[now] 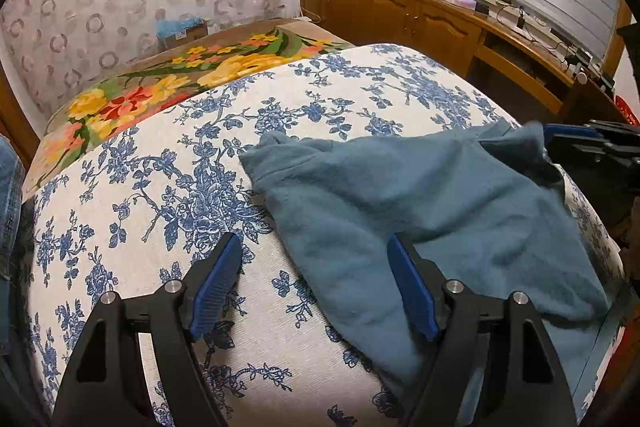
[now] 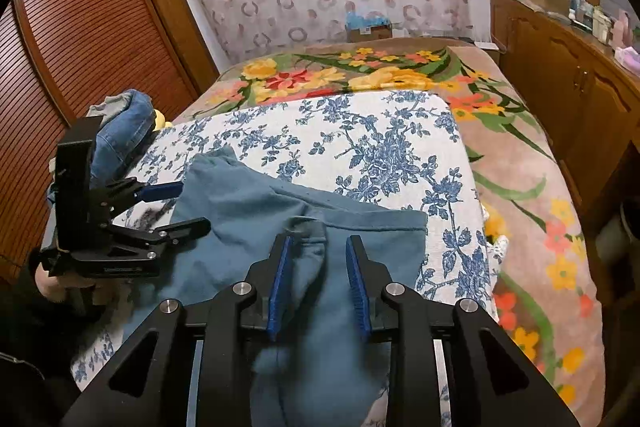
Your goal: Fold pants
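The right gripper (image 2: 318,285) fingers stand partly open, straddling a raised fold of the blue pants (image 2: 248,219) without pinching. At 9 o'clock, the left gripper (image 1: 314,285) gapes wide, empty, over the pants' edge on the floral bed (image 1: 168,163).

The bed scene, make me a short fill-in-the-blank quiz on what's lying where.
1. The folded pants are ____ in colour.
2. They lie on a white cloth printed with blue ____.
3. The left claw has its jaws ____.
4. A heap of ____ jeans sits at the cloth's corner.

Missing words: teal; flowers; open; blue
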